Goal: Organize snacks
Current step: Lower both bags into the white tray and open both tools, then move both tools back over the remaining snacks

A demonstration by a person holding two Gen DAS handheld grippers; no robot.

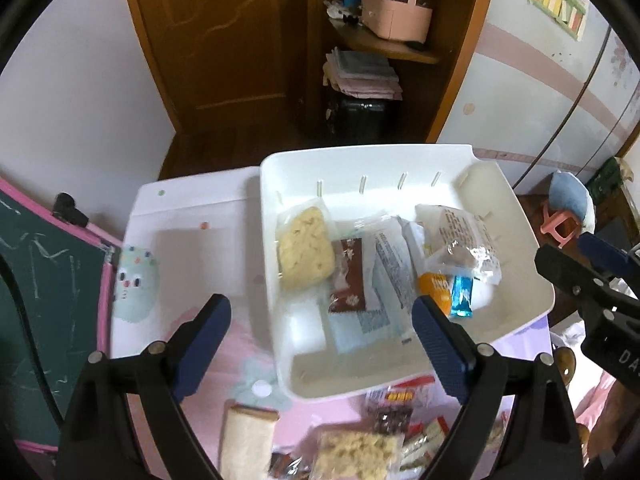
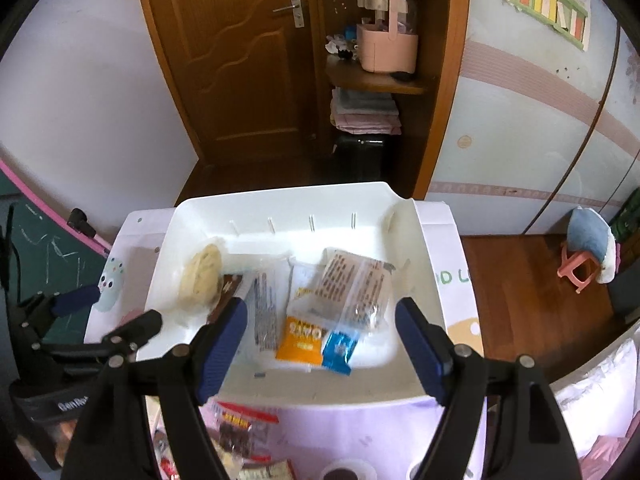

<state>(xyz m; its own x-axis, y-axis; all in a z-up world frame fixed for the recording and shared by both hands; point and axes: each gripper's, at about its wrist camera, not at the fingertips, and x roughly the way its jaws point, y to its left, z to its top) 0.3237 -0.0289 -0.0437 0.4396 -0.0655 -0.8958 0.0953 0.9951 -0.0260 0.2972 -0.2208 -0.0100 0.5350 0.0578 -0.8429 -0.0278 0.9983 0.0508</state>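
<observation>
A white bin (image 1: 516, 216) (image 2: 416, 240) stands on a small table and holds several wrapped snacks: a pale round bread (image 1: 306, 248) (image 2: 200, 276), a brown packet (image 1: 348, 276), an orange packet (image 1: 434, 286) (image 2: 300, 340), a blue candy (image 1: 462, 296) (image 2: 340, 346) and a clear bag (image 1: 464, 240) (image 2: 356, 284). More snacks (image 1: 360, 448) (image 2: 240, 428) lie on the table in front of the bin. My left gripper (image 1: 322, 344) is open and empty above the bin's near left corner. My right gripper (image 2: 320, 348) is open and empty above the bin's near edge.
The table (image 1: 180, 216) has a pink and white top. A green chalkboard (image 1: 40, 304) stands at the left. A wooden door (image 1: 216, 40) and shelves (image 1: 384, 48) are behind. A small pink stool (image 2: 580, 268) stands on the floor at the right.
</observation>
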